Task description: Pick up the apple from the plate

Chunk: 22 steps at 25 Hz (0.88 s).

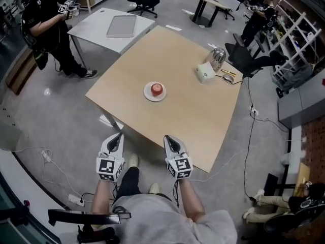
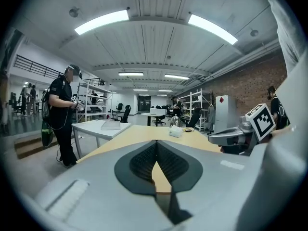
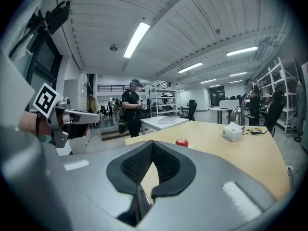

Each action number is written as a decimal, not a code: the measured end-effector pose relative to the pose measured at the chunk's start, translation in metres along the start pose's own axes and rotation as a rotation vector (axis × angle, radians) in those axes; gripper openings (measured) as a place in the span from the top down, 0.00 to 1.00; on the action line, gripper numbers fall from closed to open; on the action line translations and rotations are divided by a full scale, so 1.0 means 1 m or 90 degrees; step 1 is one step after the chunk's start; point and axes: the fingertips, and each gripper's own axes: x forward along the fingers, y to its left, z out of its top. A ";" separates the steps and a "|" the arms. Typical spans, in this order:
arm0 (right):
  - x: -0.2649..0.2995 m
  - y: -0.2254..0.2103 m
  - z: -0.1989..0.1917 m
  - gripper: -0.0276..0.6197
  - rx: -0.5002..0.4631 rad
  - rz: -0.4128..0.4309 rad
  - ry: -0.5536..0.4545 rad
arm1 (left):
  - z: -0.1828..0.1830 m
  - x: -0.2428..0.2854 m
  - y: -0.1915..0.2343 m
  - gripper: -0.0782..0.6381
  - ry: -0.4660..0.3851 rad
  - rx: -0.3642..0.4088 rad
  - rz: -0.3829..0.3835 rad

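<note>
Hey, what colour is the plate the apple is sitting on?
White. The plate shows best in the head view, with the red apple on it.

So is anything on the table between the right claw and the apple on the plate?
Nothing visible does. Only bare table lies between the right claw and the apple on its plate. The tissue box and metal kettle sit well off to the side.

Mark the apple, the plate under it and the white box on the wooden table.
apple (image 1: 157, 89): head view, on the red top of the fruit.
plate (image 1: 147, 92): head view, on the bare white rim left of the apple.
white box (image 1: 205, 73): head view, on its top face.
</note>
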 end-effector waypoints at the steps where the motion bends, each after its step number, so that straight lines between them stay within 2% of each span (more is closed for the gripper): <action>1: 0.009 -0.001 0.002 0.95 0.000 -0.003 0.003 | -0.001 0.007 0.008 0.86 0.004 -0.003 -0.003; 5: 0.046 -0.006 0.007 0.95 0.002 -0.023 0.012 | -0.008 0.036 0.037 0.86 0.016 -0.005 -0.019; 12: 0.068 -0.028 0.012 0.95 -0.007 -0.050 0.027 | -0.003 0.065 0.047 0.86 0.024 0.003 -0.051; 18: 0.113 -0.043 0.008 0.95 -0.023 -0.069 0.036 | -0.016 0.105 0.076 0.86 0.022 0.024 -0.084; 22: 0.128 -0.054 0.016 0.95 -0.024 -0.089 0.029 | -0.021 0.120 0.087 0.86 0.026 0.026 -0.088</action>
